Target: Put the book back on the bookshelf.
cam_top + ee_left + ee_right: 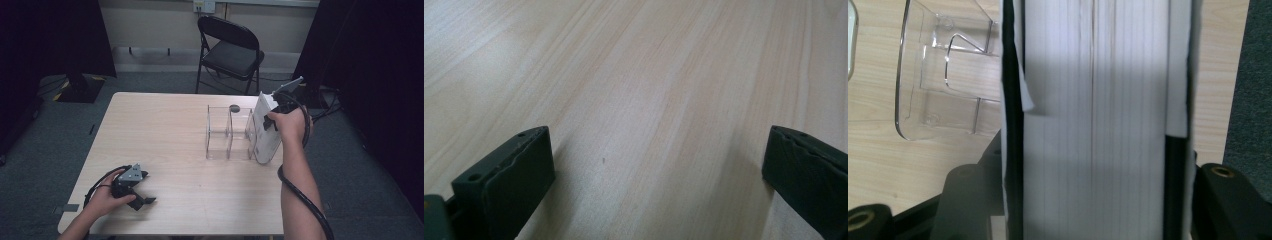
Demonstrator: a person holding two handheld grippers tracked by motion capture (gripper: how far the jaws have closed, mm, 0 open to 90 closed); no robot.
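Standing tall on its end at the right side of the table [165, 125]: a thick white book [266, 132], right up against the right end of the clear rack [220, 135]. In the last slot or just outside it? Too hard to tell.

Right gripper [272, 117] up at the top of the book, one jaw on each side, about half wide. Squeezing it or only sitting close? Can't tell from the right gripper view.

Left gripper [142, 197] resting on the bare wood near the front left corner, jaws wide apart, holding nothing.

What could go wrong:
- Could tip over. Leaning a little, tall, with a small foot. No more hold on top, and down it goes.
- Could fall off the table. Very close to the right edge, with only floor past it.
- Could shove the rack. Light plastic, easy to slide or knock with one bump from the book.
- No help close by, with the other hand well apart from the book.
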